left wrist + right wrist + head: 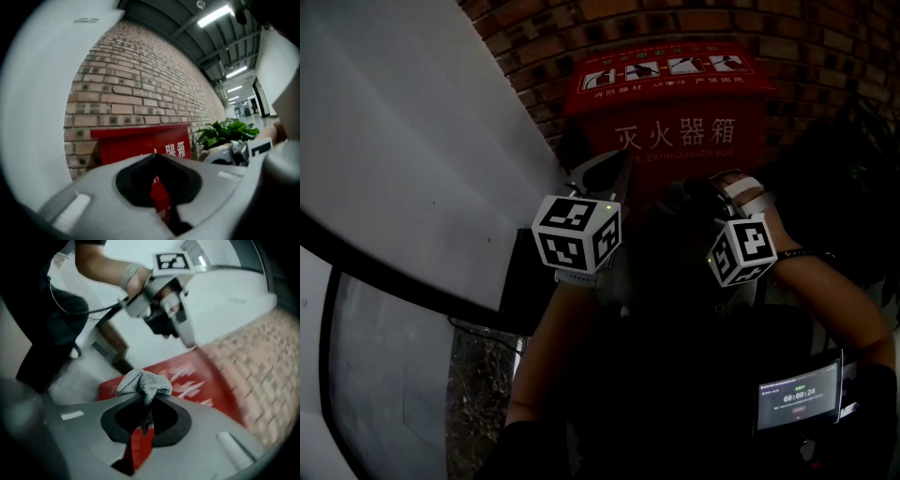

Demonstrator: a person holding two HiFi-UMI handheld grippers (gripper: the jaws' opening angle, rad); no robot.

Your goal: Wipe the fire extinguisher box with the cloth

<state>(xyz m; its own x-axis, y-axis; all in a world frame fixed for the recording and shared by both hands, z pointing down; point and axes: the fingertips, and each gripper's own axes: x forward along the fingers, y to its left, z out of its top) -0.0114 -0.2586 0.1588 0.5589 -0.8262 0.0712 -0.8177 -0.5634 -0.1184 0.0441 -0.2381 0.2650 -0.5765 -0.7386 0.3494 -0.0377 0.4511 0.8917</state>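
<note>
Your left tongs (156, 157) are pressed together empty, your right tongs (147, 399) pinch the grey cloth (143, 382), the red fire extinguisher box (197, 376) lies just beyond: flatten the cloth on its lid and sweep evenly, I'd say.

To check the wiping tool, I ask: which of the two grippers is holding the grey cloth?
The right gripper: its jaws are shut on the grey cloth. The left gripper has its jaws shut on nothing.
</note>
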